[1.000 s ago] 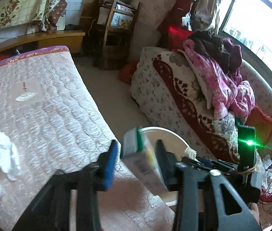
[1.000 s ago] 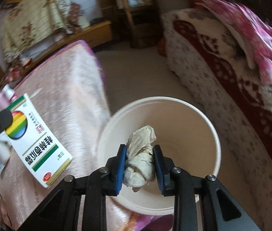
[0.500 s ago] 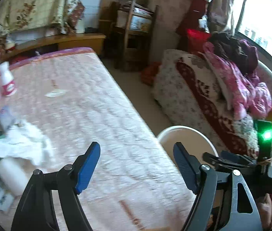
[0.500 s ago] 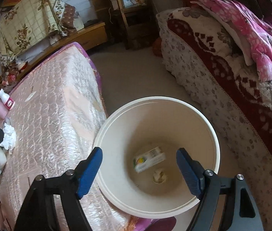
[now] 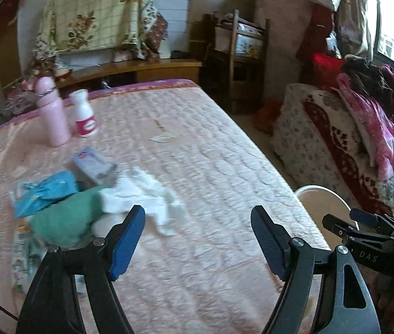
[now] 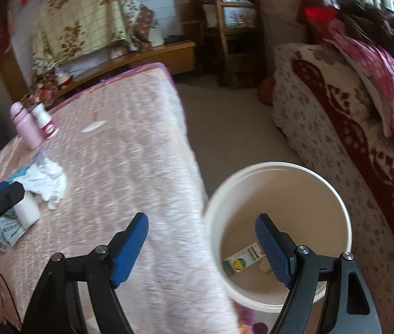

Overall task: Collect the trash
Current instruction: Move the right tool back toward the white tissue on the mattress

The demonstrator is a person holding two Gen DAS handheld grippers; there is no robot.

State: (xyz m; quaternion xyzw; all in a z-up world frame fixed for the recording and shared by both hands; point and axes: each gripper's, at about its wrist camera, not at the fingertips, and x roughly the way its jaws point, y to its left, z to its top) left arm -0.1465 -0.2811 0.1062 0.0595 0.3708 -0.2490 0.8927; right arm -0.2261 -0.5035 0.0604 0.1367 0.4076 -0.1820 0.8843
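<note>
Both tools are empty and their jaws stand wide apart: the left gripper [image 5: 197,239] hangs over the quilted mattress [image 5: 211,150] facing the heap of rubbish, and the right gripper [image 6: 201,246] hangs over the bed's edge with its right finger above the white bucket [image 6: 347,222] on the floor beside the bed. In the bucket lie a green-and-white medicine carton [image 6: 243,261] and a scrap of paper beside it, partly hidden by the finger. What remains to collect sits in a loose heap on the mattress – crumpled white tissue [image 5: 141,192], a green cloth-like wad [image 5: 66,217], a blue wrapper [image 5: 43,190], a small grey-lilac box [image 5: 94,164], a white cylinder [image 6: 27,211] and printed paper at the near edge. Just behind stand a pink bottle [image 5: 52,111] and a white bottle with a red label [image 5: 84,117], touching or nearly so; whether they count as trash I cannot tell. The likely trouble is in the heap itself: the pieces overlap, so closing on the tissue could drag the wrapper or box along and drop them short of the bucket. The tissue is soft and thin, and a shallow pinch may tear off only a shred. A reach too far back could topple the bottles – and the bucket mouth lies below the mattress edge, so releasing too early would leave rubbish on the floor
</note>
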